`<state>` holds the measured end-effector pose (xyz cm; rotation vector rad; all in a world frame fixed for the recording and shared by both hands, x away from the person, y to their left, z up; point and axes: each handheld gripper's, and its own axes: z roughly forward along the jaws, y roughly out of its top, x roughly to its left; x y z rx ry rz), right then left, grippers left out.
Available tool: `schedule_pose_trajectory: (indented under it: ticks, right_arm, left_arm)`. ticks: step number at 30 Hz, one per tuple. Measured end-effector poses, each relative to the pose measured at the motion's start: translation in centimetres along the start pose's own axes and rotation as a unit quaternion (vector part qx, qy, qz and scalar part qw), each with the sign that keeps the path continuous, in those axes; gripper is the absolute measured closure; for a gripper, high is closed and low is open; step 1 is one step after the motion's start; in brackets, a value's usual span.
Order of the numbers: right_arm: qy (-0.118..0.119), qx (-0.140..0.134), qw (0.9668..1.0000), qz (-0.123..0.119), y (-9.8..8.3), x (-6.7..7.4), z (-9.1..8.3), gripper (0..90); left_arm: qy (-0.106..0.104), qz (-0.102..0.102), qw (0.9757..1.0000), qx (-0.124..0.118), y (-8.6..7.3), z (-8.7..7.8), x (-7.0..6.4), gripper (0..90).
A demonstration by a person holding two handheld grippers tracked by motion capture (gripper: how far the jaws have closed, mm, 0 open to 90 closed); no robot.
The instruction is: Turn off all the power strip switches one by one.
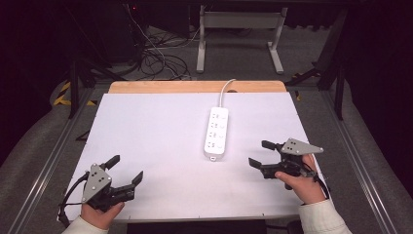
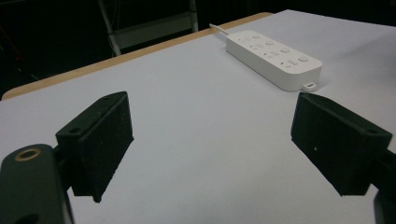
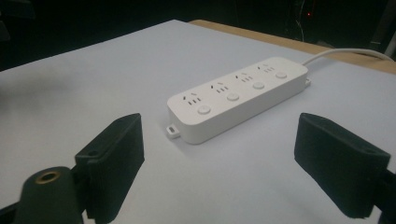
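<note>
Jaws of left gripper [image 1: 127, 170] and right gripper [image 1: 261, 153] wide apart, empty, near power strip [image 1: 216, 132].

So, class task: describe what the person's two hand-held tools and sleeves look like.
Both are black two-jaw tools. The left tool and the right tool each carry a grey three-cornered plate with small holes on top. The jaws are blocky with flat dark pads. A black cable trails from the left tool. The person wears light, cream-coloured sleeves.
</note>
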<state>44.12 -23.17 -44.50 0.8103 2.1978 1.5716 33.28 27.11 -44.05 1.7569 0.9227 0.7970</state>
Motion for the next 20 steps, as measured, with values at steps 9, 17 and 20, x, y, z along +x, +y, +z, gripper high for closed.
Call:
schedule_pose_trajectory:
  ticks: [9,17,20]
  right_arm:
    - [-0.018,0.046,0.9986,0.02,-3.0,-0.4,-0.4,16.4]
    - [-0.025,0.076,0.9967,0.017,-5.0,-0.2,-0.6,16.9]
    - [-0.024,0.07,0.9972,0.015,-5.0,0.0,-0.8,16.9]
  left_arm:
    - [0.001,0.01,1.0,0.0,-0.1,0.1,0.0,13.0]
    - [0.004,0.019,0.9998,-0.004,-0.1,0.1,0.1,12.5]
    - [0.002,0.013,0.9999,-0.007,-0.2,0.1,0.1,12.1]
